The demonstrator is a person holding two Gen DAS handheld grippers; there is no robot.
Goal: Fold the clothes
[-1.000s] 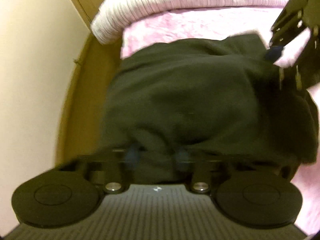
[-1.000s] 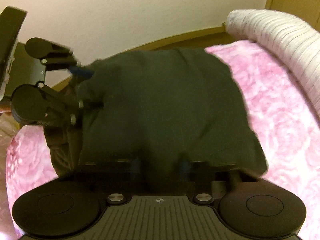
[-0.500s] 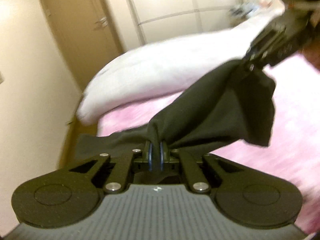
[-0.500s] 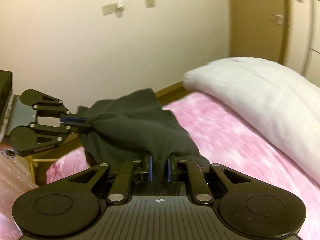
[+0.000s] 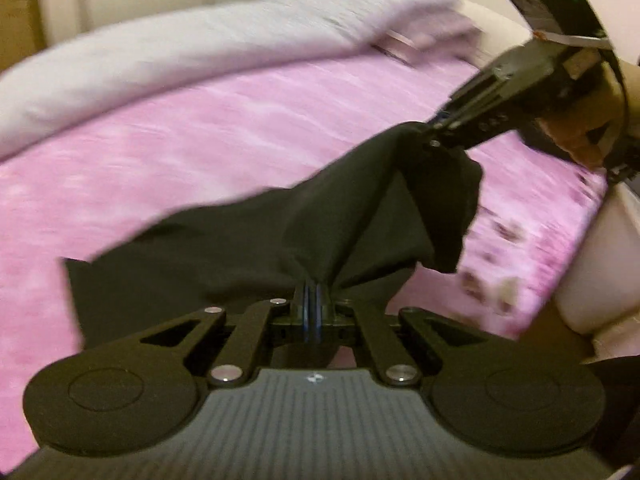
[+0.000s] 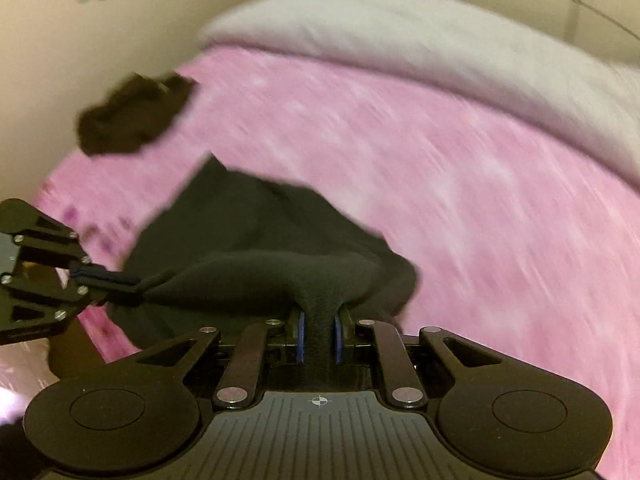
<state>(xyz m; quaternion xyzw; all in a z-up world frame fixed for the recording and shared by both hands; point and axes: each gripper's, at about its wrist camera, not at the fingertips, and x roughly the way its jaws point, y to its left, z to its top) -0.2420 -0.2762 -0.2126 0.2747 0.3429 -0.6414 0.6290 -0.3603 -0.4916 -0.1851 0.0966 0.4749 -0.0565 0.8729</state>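
A black garment [image 5: 248,248] hangs between both grippers above a pink bedspread [image 5: 168,152]. My left gripper [image 5: 311,300] is shut on one bunched edge of the black garment. My right gripper [image 6: 319,332] is shut on another edge of the same garment [image 6: 256,248]. In the left wrist view the right gripper [image 5: 436,124] shows at the upper right, with the cloth stretched to it. In the right wrist view the left gripper [image 6: 132,280] pinches the cloth at the left. The garment's lower part drapes onto the bed.
A second small dark cloth [image 6: 132,116] lies crumpled at the far left of the pink bedspread [image 6: 440,184]. A white rolled duvet [image 6: 440,52] runs along the bed's far side. A person's hand [image 5: 580,136] holds the right gripper. A cream wall [image 6: 60,60] borders the bed.
Both grippers have swung with the garment over the bed, and the views now look down on the pink bedspread. The cloth hangs lower, its bottom resting on the bed.
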